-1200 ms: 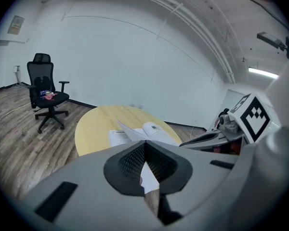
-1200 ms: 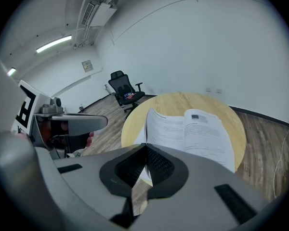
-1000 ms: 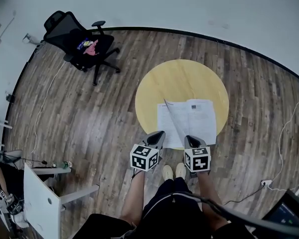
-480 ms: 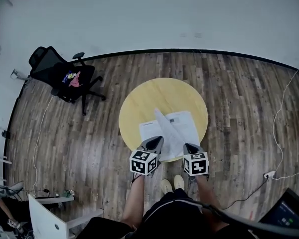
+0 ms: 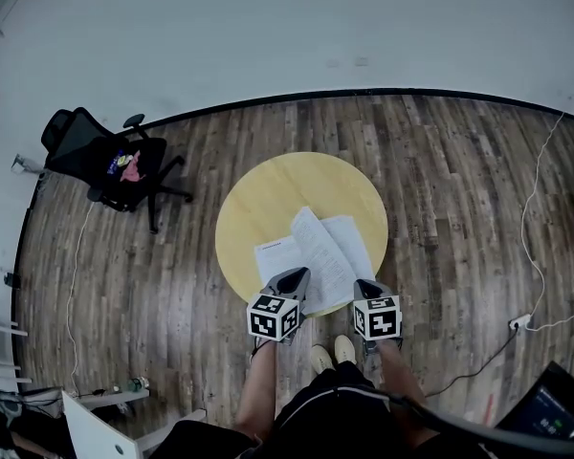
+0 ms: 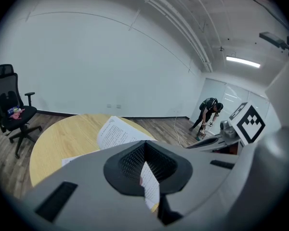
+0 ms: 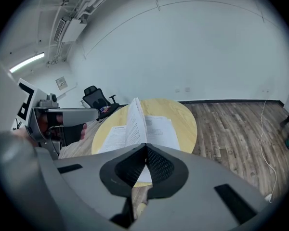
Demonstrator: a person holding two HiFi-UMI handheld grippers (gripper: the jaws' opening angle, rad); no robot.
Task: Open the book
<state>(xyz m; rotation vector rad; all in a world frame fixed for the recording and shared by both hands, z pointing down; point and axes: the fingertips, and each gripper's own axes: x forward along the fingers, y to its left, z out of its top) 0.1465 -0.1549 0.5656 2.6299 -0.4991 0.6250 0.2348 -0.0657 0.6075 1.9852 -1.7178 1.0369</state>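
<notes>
An open book (image 5: pixel 275 253) lies on the near half of the round yellow table (image 5: pixel 268 194). Some of its middle leaves (image 5: pixel 318 249) stand up, bowed to the right. My left gripper (image 5: pixel 293 276) is at the book's near edge with its jaws closed. In the left gripper view a raised page (image 6: pixel 116 131) rises just beyond the tips (image 6: pixel 143 147). My right gripper (image 5: pixel 364 284) is at the book's near right corner, also shut. In the right gripper view the upright leaves (image 7: pixel 135 121) run down behind the jaw tips (image 7: pixel 145 146). I cannot tell whether a page is pinched.
A black office chair (image 5: pixel 105 161) stands on the wood floor at the far left. A white desk (image 5: pixel 96 433) is at the lower left and a cable (image 5: pixel 528 218) trails along the right. My shoes (image 5: pixel 333 352) are just below the table edge. A person (image 6: pixel 209 112) bends over far off.
The raised leaves have gone from a thin upright line to a wide sheet leaning right. The head view has drawn back, and both grippers stay at the book's near edge.
</notes>
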